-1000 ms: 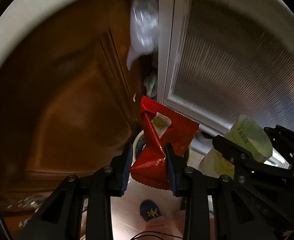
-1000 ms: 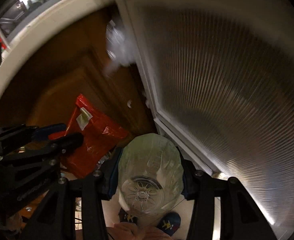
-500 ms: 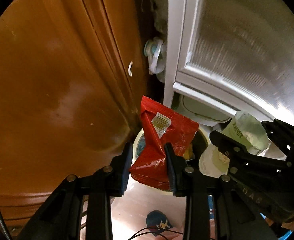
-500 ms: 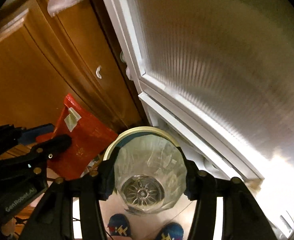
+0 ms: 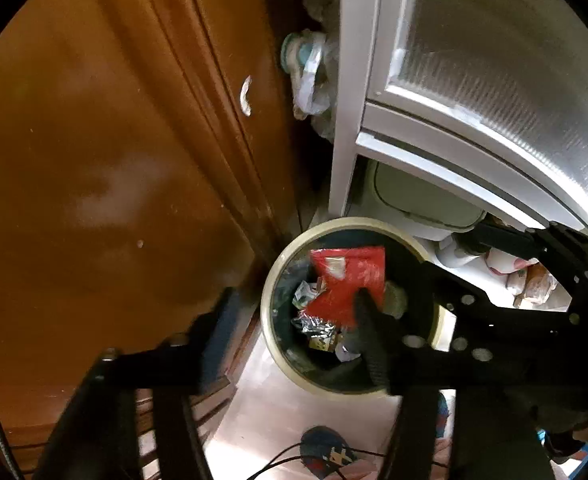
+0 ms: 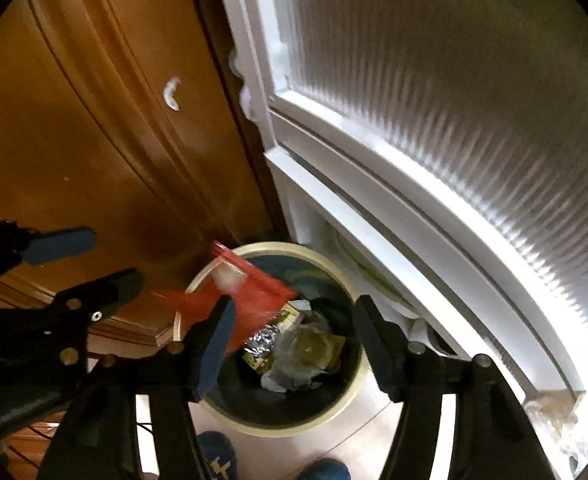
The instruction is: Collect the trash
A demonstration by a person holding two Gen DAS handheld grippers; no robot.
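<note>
A round cream-rimmed bin (image 5: 269, 312) (image 6: 358, 384) stands on the floor below both grippers, with foil and paper scraps inside. My left gripper (image 5: 294, 332) (image 6: 89, 264) hangs over it with its jaws opening and nothing between them. The red snack wrapper (image 5: 346, 284) (image 6: 253, 292) is loose, blurred, dropping at the bin's mouth. My right gripper (image 6: 294, 336) (image 5: 494, 300) is also opening above the bin, and no thing is pressed by its pads. The clear plastic cup (image 6: 306, 352) lies on the trash in the bin, free of the fingers.
A brown wooden cabinet door (image 5: 113, 160) with a small white handle (image 5: 245, 96) stands left of the bin. A white door with ribbed glass (image 6: 454, 120) is on the right. Plastic bags (image 5: 310, 80) are stuffed in the gap between them. A person's blue shoes (image 6: 213, 456) are at the bottom edge.
Both grippers sank toward the bin and opened. The red wrapper left the left gripper and the clear cup left the right one; both dropped to the bin.
</note>
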